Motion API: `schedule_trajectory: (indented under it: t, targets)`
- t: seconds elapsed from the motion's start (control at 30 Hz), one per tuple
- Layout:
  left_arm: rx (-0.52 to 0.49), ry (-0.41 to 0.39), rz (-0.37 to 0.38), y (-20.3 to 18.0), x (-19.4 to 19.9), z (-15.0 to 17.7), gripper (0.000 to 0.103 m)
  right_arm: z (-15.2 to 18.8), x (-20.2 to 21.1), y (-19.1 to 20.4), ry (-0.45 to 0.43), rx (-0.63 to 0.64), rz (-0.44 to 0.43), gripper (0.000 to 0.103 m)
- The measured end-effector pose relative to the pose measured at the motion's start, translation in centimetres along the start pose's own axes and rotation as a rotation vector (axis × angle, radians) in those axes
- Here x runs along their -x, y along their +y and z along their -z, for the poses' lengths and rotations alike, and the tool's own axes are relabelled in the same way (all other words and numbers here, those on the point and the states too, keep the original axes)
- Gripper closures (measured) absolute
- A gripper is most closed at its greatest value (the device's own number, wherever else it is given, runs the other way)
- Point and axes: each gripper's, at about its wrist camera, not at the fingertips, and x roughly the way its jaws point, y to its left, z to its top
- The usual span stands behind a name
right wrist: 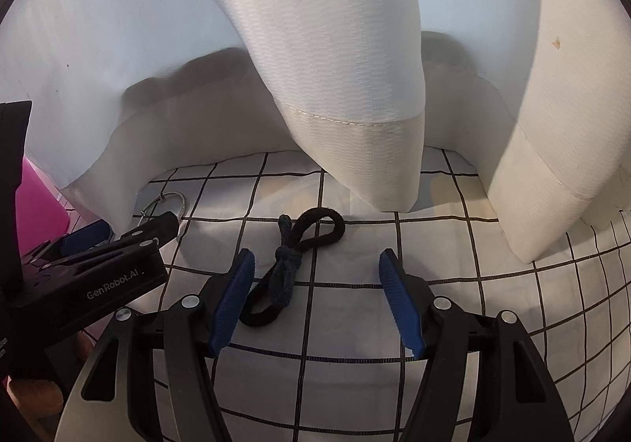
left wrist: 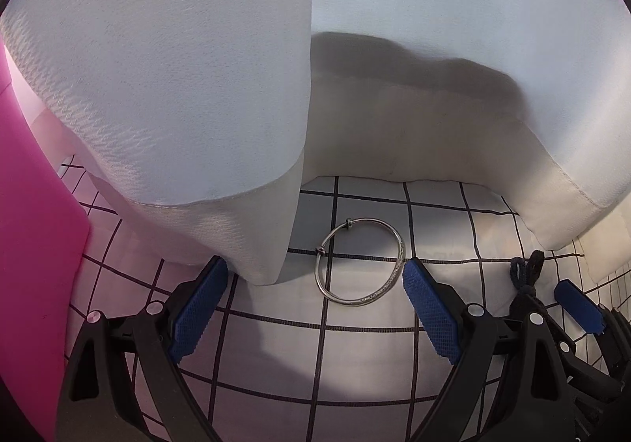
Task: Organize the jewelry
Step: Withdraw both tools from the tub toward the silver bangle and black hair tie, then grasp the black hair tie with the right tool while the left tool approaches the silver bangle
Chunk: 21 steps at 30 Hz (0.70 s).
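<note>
A silver bangle (left wrist: 399,244) lies flat on the white checked cloth (left wrist: 276,355). My left gripper (left wrist: 315,284) is open just above the cloth, its fingers on either side of the bangle's near half. The bangle also shows in the right wrist view (right wrist: 182,202), partly behind the left gripper. A black hair tie knotted with a dark blue one (right wrist: 290,258) lies on the cloth. My right gripper (right wrist: 315,280) is open and empty, with the knotted ties between its fingers, nearer the left finger. The ties show in the left wrist view (left wrist: 526,268) too.
White curtain folds (left wrist: 177,87) hang down to the cloth right behind the bangle and behind the ties (right wrist: 347,67). A pink box (left wrist: 35,244) stands at the far left. The right gripper's blue pad (left wrist: 577,306) shows at the right edge of the left wrist view.
</note>
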Motion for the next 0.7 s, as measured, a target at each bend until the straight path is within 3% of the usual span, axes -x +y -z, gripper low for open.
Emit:
schedule_trajectory:
  t: [0.5, 0.57, 0.63, 0.7]
  targets:
    - [-0.031, 0.010, -0.017, -1.5, -1.7, -2.1, 0.010, 0.2, -1.7, 3.1, -0.003, 0.082, 0.080, 0.041]
    - [-0.034, 0.005, -0.014, -1.4, -1.6, -2.1, 0.012, 0.3, -1.8, 3.3, -0.003, 0.085, 0.080, 0.041]
    - [-0.045, -0.005, -0.008, -1.8, -1.5, -1.8, 0.021, -0.1, -2.2, 3.8, -0.005, 0.090, 0.078, 0.044]
    - [-0.054, -0.016, -0.002, -1.5, -0.3, -0.5, 0.028, -0.1, -2.1, 3.9, -0.008, 0.098, 0.075, 0.053]
